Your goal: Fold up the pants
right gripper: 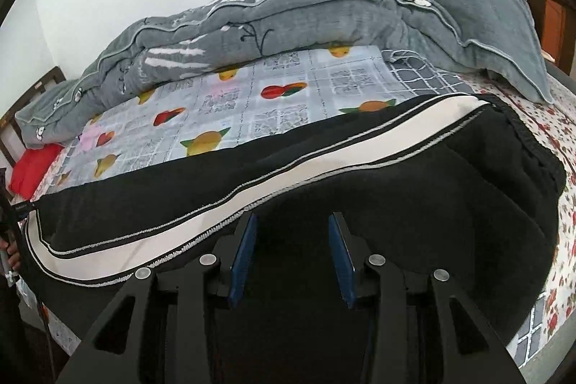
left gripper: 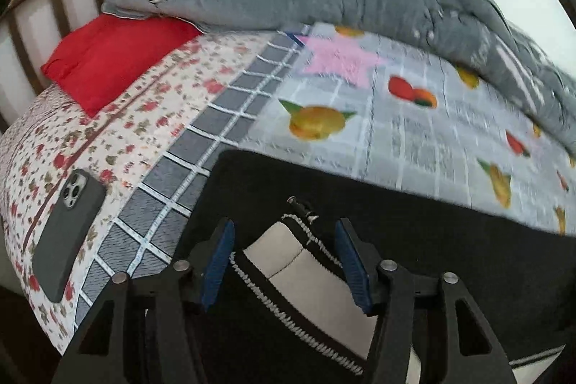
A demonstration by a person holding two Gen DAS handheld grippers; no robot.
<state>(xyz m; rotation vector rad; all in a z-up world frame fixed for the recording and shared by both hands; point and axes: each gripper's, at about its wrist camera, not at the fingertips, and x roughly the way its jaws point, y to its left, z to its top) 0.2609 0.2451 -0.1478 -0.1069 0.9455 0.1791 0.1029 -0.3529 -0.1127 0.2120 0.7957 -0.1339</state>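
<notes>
The black pants [right gripper: 324, 175] lie across the bed's near edge toward six o'clock, the left gripper [left gripper: 284, 254] spread around their white-striped cuff and the right gripper [right gripper: 293, 251] spread over black cloth, neither visibly pinching.

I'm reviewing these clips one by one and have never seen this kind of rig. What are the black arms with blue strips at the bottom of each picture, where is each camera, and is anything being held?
Those are hand-held tongs, one in each of a person's hands, each with a camera looking along its fingers. The left tongs straddle the zipped end of the black pants; the right tongs sit over the dark cloth. Whether either grips is unclear. The pants, with their white stripe, lie on a patterned bed. Beyond them are a grey quilt, a red pillow and a phone.
</notes>
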